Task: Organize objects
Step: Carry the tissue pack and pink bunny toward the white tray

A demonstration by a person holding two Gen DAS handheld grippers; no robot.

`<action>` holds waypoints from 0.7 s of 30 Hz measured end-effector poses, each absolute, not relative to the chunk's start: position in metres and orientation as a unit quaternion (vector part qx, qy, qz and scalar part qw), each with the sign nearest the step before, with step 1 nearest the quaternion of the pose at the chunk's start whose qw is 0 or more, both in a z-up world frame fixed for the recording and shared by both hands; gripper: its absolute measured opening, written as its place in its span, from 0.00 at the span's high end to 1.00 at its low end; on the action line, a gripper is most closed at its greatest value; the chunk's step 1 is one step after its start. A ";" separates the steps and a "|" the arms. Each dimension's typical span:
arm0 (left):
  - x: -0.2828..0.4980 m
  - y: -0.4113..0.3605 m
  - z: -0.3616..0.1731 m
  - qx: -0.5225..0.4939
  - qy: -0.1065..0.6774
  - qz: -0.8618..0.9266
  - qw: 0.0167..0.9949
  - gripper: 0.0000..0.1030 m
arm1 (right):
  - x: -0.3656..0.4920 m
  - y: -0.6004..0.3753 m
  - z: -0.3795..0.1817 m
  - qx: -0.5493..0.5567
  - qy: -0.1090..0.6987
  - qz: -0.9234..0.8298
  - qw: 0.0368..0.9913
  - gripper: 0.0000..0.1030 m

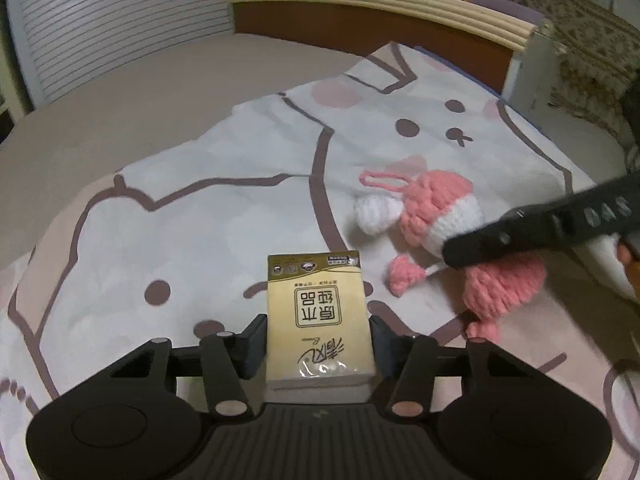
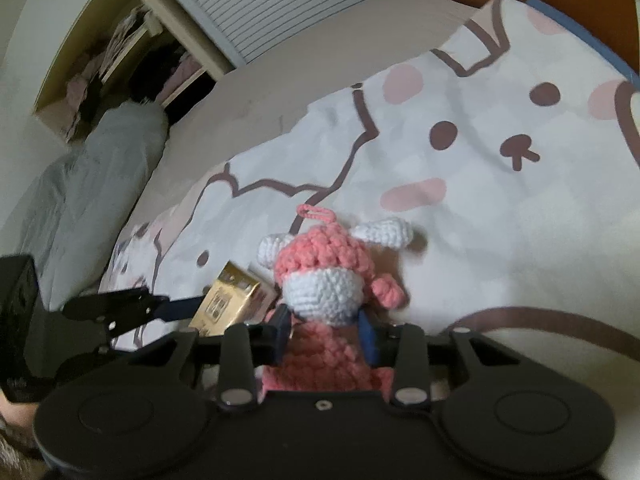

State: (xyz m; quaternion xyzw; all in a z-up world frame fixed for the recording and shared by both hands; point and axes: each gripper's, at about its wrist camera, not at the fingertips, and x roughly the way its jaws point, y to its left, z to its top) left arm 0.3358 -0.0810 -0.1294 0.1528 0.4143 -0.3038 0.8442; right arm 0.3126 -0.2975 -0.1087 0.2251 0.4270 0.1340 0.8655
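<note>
Pink-and-white crocheted yarn doll (image 2: 320, 300): clenched between your right claw (image 2: 326, 334), gripped below the head for lifting. Tan plastic-wrapped tissue pack (image 1: 318, 316): pinched across its width by your left claw (image 1: 319, 346), ready to carry.

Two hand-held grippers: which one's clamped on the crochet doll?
The right hand-held gripper: its pads squeeze the pink-and-white crochet doll. The left hand-held gripper grips the yellow tissue pack instead.

Pink-and-white crochet doll (image 2: 320, 280), tan-and-gold tissue pack (image 1: 318, 320), white quilt (image 1: 200, 208) with brown-outlined, pink-cheeked cartoon faces
</note>
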 end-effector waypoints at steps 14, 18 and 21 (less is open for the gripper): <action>0.287 -0.052 -0.079 0.100 0.380 -0.226 0.891 0.49 | 0.267 -0.302 -0.068 0.200 0.411 0.120 0.881 0.65; 0.261 -0.043 -0.057 0.076 0.372 -0.221 0.898 0.49 | 0.246 -0.300 -0.048 0.197 0.400 0.122 0.887 0.65; 0.243 -0.038 -0.043 0.062 0.365 -0.220 0.902 0.49 | 0.231 -0.293 -0.034 0.189 0.393 0.125 0.891 0.65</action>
